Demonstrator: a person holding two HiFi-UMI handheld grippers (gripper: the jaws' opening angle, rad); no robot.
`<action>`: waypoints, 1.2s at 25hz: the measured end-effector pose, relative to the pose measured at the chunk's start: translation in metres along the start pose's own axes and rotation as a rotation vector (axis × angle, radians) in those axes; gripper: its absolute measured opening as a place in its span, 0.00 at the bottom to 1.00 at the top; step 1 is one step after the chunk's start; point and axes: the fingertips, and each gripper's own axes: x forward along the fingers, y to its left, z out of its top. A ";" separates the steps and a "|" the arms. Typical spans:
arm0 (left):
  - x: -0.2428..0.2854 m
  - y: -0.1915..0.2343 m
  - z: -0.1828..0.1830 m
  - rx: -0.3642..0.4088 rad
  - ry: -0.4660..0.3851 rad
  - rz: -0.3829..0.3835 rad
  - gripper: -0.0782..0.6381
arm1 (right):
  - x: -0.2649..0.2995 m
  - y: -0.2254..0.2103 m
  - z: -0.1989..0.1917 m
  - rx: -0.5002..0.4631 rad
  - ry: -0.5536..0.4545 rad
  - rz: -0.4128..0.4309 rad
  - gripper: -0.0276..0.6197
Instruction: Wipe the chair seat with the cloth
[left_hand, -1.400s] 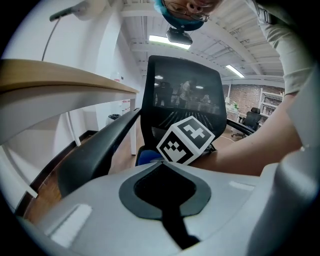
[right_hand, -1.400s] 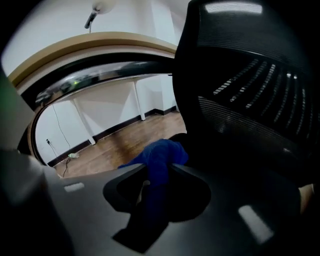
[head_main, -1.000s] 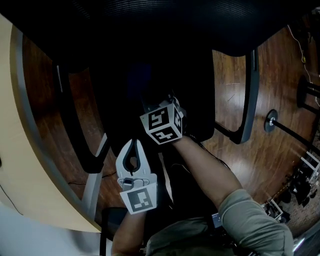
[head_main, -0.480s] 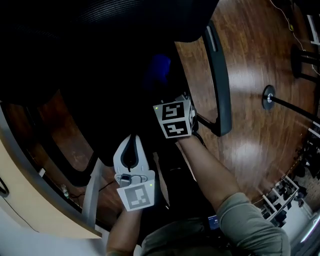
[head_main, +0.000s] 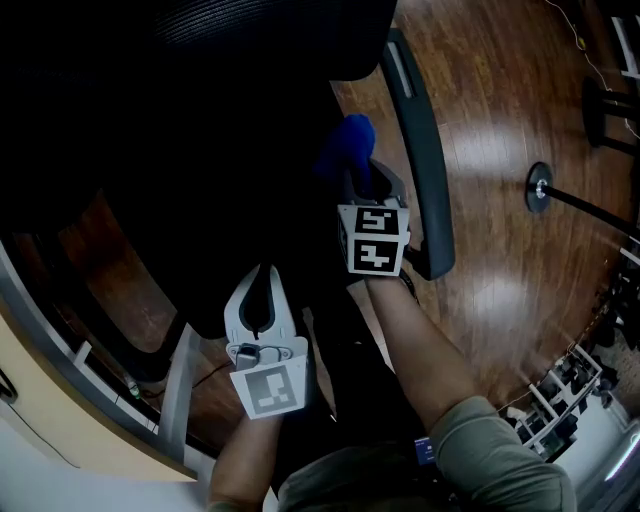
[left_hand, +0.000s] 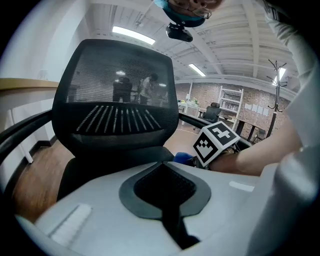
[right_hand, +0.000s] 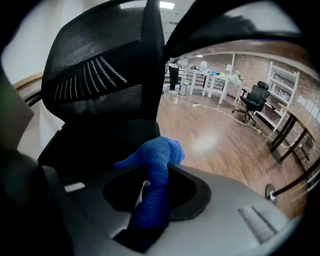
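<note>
The black chair seat (head_main: 200, 180) fills the upper left of the head view, with its mesh backrest (left_hand: 115, 100) upright behind it. My right gripper (head_main: 360, 178) is shut on a blue cloth (head_main: 346, 148), which sticks out past the jaw tips over the seat's right edge, beside the armrest (head_main: 422, 150). In the right gripper view the cloth (right_hand: 155, 165) runs up between the jaws, above the seat (right_hand: 100, 145). My left gripper (head_main: 262, 276) hangs near the seat's front edge, jaws together, nothing in them. In its own view the left gripper (left_hand: 165, 167) points at the backrest.
A wooden floor (head_main: 500, 200) lies to the right, with a round stand base (head_main: 540, 186) on it. A curved light desk edge (head_main: 40, 400) runs down the left. Shelves and clutter (head_main: 570, 390) are at the lower right.
The right gripper has swung right and forward across the seat to its right edge by the armrest; the blue cloth now shows. The left gripper has shifted only a little.
</note>
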 end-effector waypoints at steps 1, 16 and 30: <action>0.001 0.001 -0.001 0.000 -0.001 0.003 0.12 | 0.001 0.000 0.000 -0.002 0.001 0.001 0.20; -0.059 0.088 -0.001 -0.096 -0.045 0.219 0.12 | -0.033 0.086 0.036 -0.162 -0.087 0.093 0.20; -0.149 0.176 -0.009 -0.186 -0.111 0.383 0.12 | -0.093 0.354 0.025 -0.467 -0.201 0.579 0.20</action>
